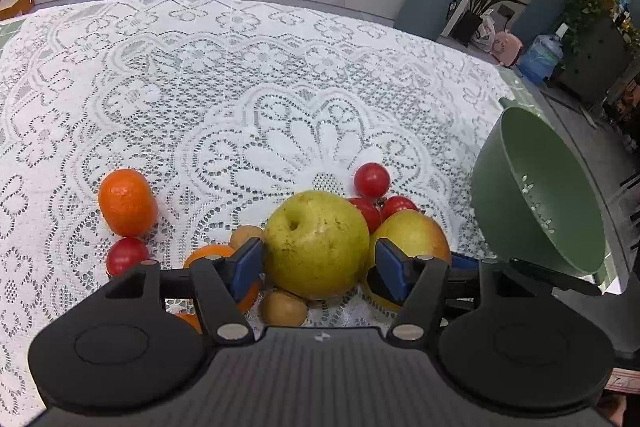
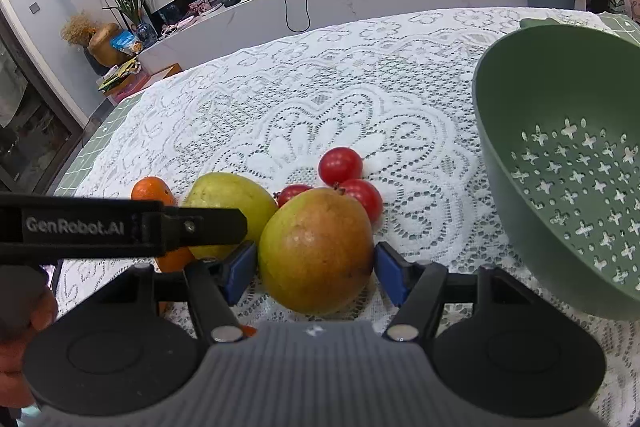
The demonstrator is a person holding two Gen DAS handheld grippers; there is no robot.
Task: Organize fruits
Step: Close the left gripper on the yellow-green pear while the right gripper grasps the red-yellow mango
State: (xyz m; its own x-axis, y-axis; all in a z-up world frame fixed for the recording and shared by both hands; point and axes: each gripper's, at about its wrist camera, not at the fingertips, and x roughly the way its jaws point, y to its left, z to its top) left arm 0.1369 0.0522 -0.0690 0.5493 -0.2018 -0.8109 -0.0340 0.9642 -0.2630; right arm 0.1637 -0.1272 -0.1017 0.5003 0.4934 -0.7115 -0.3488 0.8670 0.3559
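Observation:
A yellow-green apple (image 1: 316, 243) (image 2: 228, 203) rests on the lace cloth between the blue pads of my left gripper (image 1: 318, 255), which is open with a thin gap at the right pad. Right beside it lies a red-yellow apple (image 2: 316, 251) (image 1: 412, 231). My right gripper (image 2: 316, 259) is shut on this one, both pads against its sides. Three cherry tomatoes (image 2: 340, 165) (image 1: 372, 179) lie just behind the apples. An orange (image 1: 127, 202) (image 2: 154, 191) and another tomato (image 1: 126, 255) lie to the left. The green colander (image 2: 560, 163) (image 1: 540, 195) is at the right, with nothing in it.
Small brown fruits (image 1: 284, 307) and a second orange (image 1: 216, 255) lie under the left gripper's fingers. The left gripper's black arm (image 2: 120, 227) crosses the right wrist view, with a hand (image 2: 20, 327) below it. The lace-covered table (image 1: 280, 87) stretches away behind the fruit.

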